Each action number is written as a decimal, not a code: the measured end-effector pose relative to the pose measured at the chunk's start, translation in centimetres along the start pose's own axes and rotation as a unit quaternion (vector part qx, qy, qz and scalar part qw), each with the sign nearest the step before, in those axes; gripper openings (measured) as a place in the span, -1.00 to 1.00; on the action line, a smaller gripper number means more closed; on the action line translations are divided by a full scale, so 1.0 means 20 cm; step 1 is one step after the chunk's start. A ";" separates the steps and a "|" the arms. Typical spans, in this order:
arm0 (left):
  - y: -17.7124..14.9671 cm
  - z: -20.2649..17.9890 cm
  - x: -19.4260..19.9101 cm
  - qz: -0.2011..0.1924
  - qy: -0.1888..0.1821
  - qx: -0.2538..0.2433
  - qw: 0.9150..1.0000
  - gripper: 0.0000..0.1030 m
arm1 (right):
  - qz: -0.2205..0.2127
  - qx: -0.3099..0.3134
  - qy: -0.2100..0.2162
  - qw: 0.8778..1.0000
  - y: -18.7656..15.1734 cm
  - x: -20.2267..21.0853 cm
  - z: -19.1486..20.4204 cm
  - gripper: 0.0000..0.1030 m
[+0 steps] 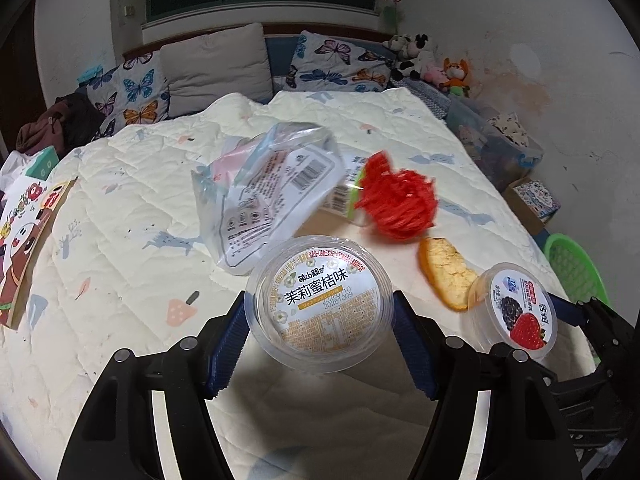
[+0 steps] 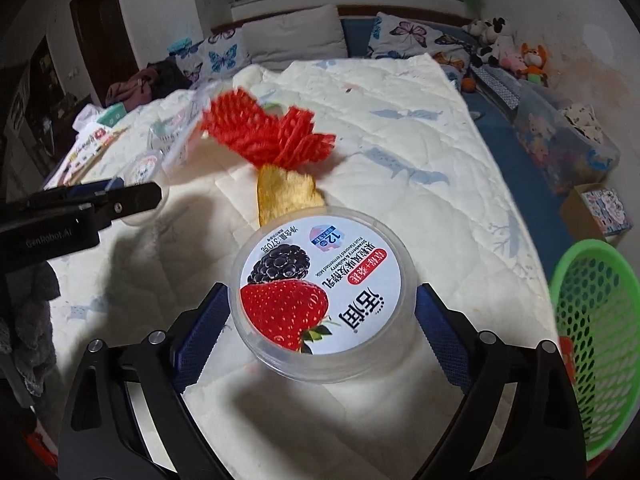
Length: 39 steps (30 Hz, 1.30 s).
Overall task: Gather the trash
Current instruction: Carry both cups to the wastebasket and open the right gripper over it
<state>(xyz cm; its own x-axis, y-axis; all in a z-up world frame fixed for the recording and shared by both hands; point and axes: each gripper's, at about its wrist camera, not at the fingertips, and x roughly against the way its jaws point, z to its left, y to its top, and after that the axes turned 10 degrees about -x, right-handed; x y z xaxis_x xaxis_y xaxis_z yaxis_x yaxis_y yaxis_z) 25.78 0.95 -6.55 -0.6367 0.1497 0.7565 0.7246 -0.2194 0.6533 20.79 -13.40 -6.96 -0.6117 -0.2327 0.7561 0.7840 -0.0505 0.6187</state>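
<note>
1. Left tongs (image 1: 320, 336): clamped on the orange-label cup (image 1: 320, 304), a blue pad pressed to each side of its wall, cup raised off the bed (image 1: 120, 216) with its shadow below.
2. Right tongs (image 2: 322, 320): gripping the berry cup (image 2: 320, 296) the same way, lid facing the camera, also clear of the quilt.
3. Step in hand, as judged: both cups picked up, carry to the bin not yet made.
4. Just beyond the cups, lying on the bed: an orange peel (image 2: 286, 196), a red mesh wrapper (image 2: 272, 136) and a clear plastic bag (image 1: 264, 196), all untouched.
5. Off the bed's right edge: a green basket (image 2: 596, 320), seemingly the trash bin, nearest the right tongs.
6. Next move calls for swinging the berry cup right over the basket rim, then letting go; orange-label cup after it, across the gap.
7. Risk, as judged: round, slick cup walls prone to slipping if the grip slackens mid-carry.
</note>
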 end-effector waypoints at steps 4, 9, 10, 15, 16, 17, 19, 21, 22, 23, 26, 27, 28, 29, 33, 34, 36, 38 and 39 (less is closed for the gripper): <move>0.02 -0.06 0.05 -0.011 -0.007 -0.008 1.000 0.30 | -0.008 -0.007 0.003 1.000 -0.01 0.07 -0.04 0.77; 0.04 -0.12 0.09 -0.020 -0.016 -0.018 1.000 0.30 | -0.023 -0.023 0.007 0.999 -0.03 0.17 -0.09 0.76; 0.05 -0.14 0.10 -0.022 -0.018 -0.021 0.999 0.30 | -0.024 -0.025 0.009 0.999 -0.04 0.19 -0.10 0.76; 0.06 -0.19 0.11 -0.025 -0.023 -0.025 0.999 0.30 | -0.030 -0.033 0.013 0.999 -0.04 0.23 -0.14 0.76; 0.06 -0.19 0.11 -0.024 -0.024 -0.025 0.999 0.30 | -0.031 -0.035 0.015 0.999 -0.04 0.24 -0.14 0.76; 0.06 -0.20 0.12 -0.024 -0.023 -0.027 0.999 0.30 | -0.033 -0.037 0.015 0.999 -0.04 0.25 -0.14 0.76; 0.06 -0.21 0.12 -0.023 -0.024 -0.030 0.999 0.30 | -0.039 -0.038 0.016 0.998 -0.04 0.27 -0.15 0.76; 0.06 -0.23 0.12 -0.022 -0.024 -0.033 0.999 0.30 | -0.045 -0.038 0.013 0.998 -0.04 0.30 -0.15 0.76; 0.06 -0.23 0.12 -0.022 -0.025 -0.034 0.999 0.30 | -0.049 -0.040 0.012 0.998 -0.04 0.32 -0.16 0.76; 0.06 -0.24 0.12 -0.022 -0.026 -0.036 0.999 0.30 | -0.050 -0.041 0.011 0.998 -0.05 0.33 -0.18 0.76; 0.07 -0.28 0.14 -0.028 -0.034 -0.041 0.998 0.30 | -0.058 -0.046 0.000 0.997 -0.05 0.38 -0.23 0.76; 0.08 -0.30 0.15 -0.029 -0.036 -0.044 0.998 0.30 | -0.061 -0.049 -0.004 0.997 -0.05 0.40 -0.25 0.76; 0.09 -0.31 0.15 -0.031 -0.039 -0.047 0.998 0.30 | -0.063 -0.052 -0.009 0.997 -0.06 0.41 -0.28 0.76; 0.09 -0.33 0.15 -0.032 -0.043 -0.050 0.997 0.30 | -0.066 -0.057 -0.015 0.996 -0.06 0.43 -0.31 0.76; 0.12 -0.45 0.15 -0.034 -0.060 -0.064 0.996 0.30 | -0.071 -0.081 -0.046 0.993 -0.09 0.50 -0.48 0.76; 0.13 -0.49 0.15 -0.035 -0.064 -0.068 0.995 0.30 | -0.071 -0.085 -0.052 0.992 -0.10 0.51 -0.52 0.76; 0.14 -0.55 0.14 -0.036 -0.074 -0.075 0.994 0.30 | -0.072 -0.097 -0.074 0.990 -0.13 0.54 -0.63 0.76; 0.15 -0.63 0.14 -0.036 -0.084 -0.081 0.992 0.30 | -0.068 -0.111 -0.091 0.987 -0.14 0.55 -0.73 0.76; 0.16 -0.65 0.13 -0.036 -0.088 -0.084 0.992 0.30 | -0.066 -0.119 -0.099 0.986 -0.16 0.56 -0.78 0.76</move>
<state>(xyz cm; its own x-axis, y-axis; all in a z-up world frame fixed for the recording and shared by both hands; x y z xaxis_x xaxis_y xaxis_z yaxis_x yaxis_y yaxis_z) 22.94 -11.95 -2.82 -0.6180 0.3336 0.7119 0.6162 -0.3568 0.7022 13.17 -31.04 -3.84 -0.7003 -0.0165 0.7137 0.6843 -0.3002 0.6645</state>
